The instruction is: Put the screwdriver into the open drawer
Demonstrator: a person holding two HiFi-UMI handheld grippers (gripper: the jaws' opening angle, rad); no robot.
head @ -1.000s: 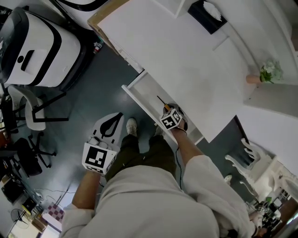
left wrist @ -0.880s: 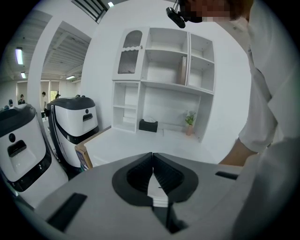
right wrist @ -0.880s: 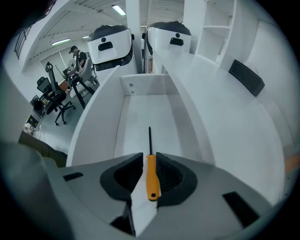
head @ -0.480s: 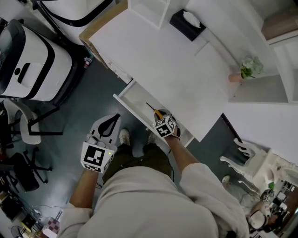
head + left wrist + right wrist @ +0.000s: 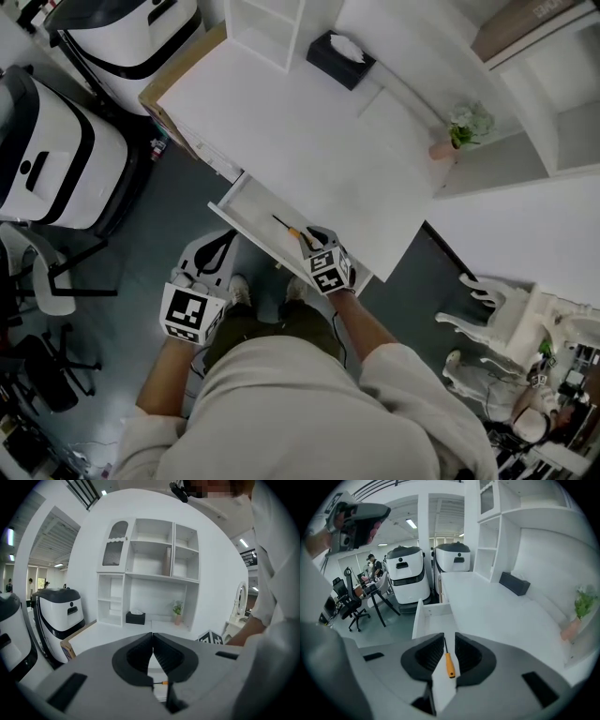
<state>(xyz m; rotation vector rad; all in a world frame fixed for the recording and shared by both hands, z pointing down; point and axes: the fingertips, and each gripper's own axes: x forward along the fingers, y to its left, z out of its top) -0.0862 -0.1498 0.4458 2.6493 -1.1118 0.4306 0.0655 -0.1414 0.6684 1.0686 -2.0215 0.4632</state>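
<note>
Standing at the open drawer (image 5: 436, 610), the person keeps both tools low in front of the body. The left gripper (image 5: 153, 639) hangs nearest, out over the floor on the near side of the drawer front. Its jaws are pressed together with nothing between them, so it plays no part at the moment.

The right gripper (image 5: 449, 637) is the one that matters. It hovers right over the drawer's open top, at the end nearer the person's right. Its jaws stand apart, leaving a clear gap, and they are clamped on nothing.

Looking down through that gap, the screwdriver (image 5: 449, 664) lies flat on the drawer floor, directly below and just ahead of the jaws. Its orange handle is toward the gripper and its thin dark shaft points away. Its long axis runs along the length of the drawer, in line with the way the jaws point. No pad appears to touch it, so I would judge it let go and the task as good as done. All the right hand needs now is a straight lift clear.

Beyond the drawer stretches the white desk (image 5: 300, 131), with a black tissue box (image 5: 339, 58) and a small potted plant (image 5: 457, 131) toward its far edge.
</note>
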